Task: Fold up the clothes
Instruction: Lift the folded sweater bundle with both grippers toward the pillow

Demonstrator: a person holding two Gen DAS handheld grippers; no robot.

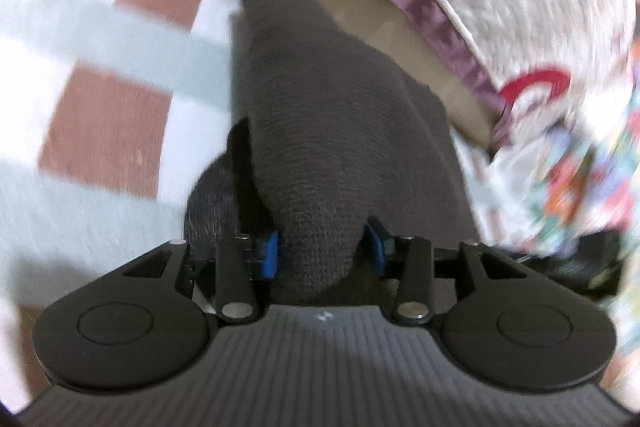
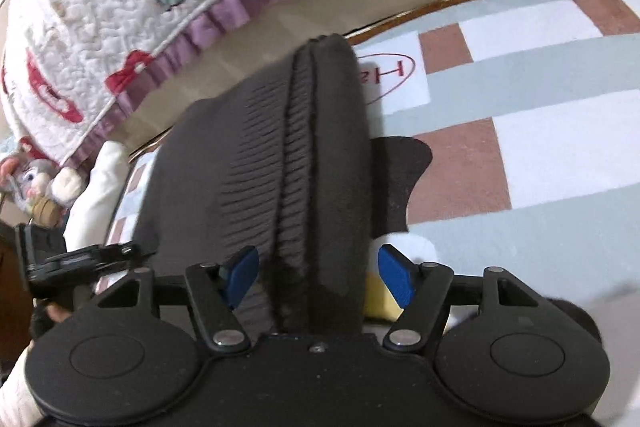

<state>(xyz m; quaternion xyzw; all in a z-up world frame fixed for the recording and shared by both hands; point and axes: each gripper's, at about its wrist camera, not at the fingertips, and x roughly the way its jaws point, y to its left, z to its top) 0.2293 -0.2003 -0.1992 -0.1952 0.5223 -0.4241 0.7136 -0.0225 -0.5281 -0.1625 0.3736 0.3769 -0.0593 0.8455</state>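
A dark grey-brown knitted garment (image 1: 320, 131) lies over the checked mat and runs back between my left gripper's (image 1: 322, 247) blue pads (image 1: 270, 253). The pads press on a bunched fold of it. In the right wrist view the same garment (image 2: 304, 147) shows its ribbed hem, doubled over. It passes between my right gripper's (image 2: 316, 277) blue pads (image 2: 396, 277), which stand apart with gaps on both sides of the cloth. The left gripper's body (image 2: 80, 263) shows at the left edge of the right wrist view.
The garment lies on a mat with white, pale blue and brown squares (image 2: 520, 147), also in the left wrist view (image 1: 108, 131). A quilted white bedspread with a purple frill (image 2: 120, 7) hangs over a beige bed base behind. A soft toy (image 2: 32, 183) sits at the left.
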